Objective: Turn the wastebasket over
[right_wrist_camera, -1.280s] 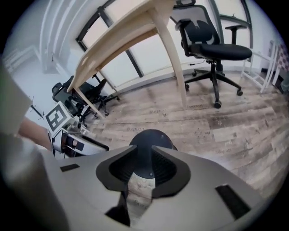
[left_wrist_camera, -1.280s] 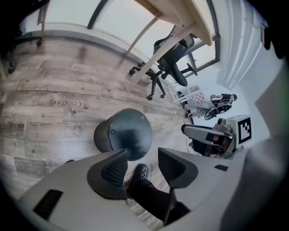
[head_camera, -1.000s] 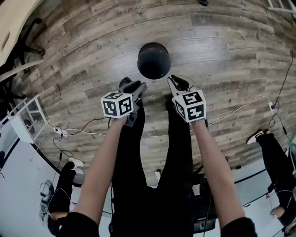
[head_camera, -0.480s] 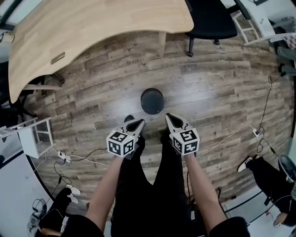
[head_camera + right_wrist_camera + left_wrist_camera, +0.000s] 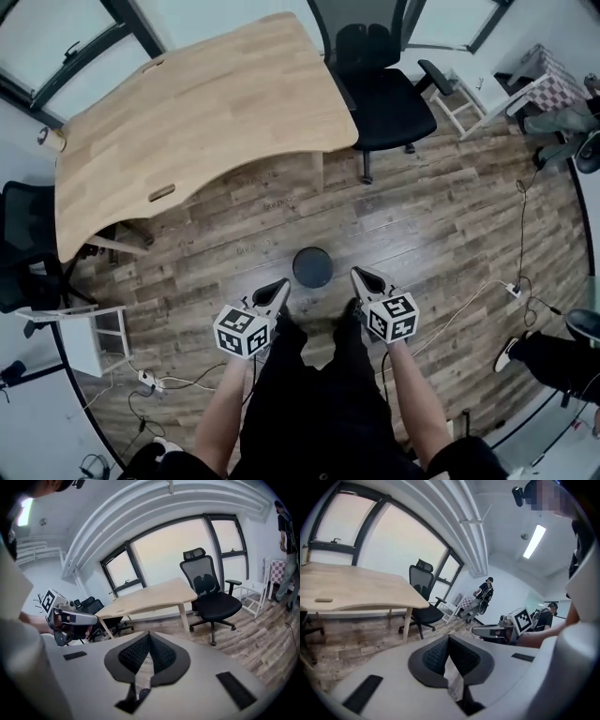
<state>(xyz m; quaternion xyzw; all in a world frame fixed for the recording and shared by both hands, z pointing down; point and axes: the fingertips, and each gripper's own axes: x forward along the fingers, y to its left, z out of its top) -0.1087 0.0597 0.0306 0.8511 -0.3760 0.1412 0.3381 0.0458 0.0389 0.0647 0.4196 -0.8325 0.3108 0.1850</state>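
The wastebasket (image 5: 312,267) is a small dark round bin standing on the wood floor just ahead of my feet; from above I only see its dark circular top. My left gripper (image 5: 278,285) hangs above and to its left, and my right gripper (image 5: 358,275) above and to its right, neither touching it. In the left gripper view the left gripper (image 5: 448,638) has its dark pads pressed together with nothing between them. The right gripper view shows the same for the right gripper (image 5: 149,635). The basket is out of sight in both gripper views.
A curved wooden desk (image 5: 187,112) and a black office chair (image 5: 389,89) stand beyond the basket. A white rack (image 5: 94,337) sits at the left, and cables (image 5: 469,298) trail over the floor. Another person's legs (image 5: 553,361) are at the far right.
Both grippers have risen well above the basket, which now looks smaller and farther below. The left jaws, slightly apart before, have closed. The desk and chair have come into view.
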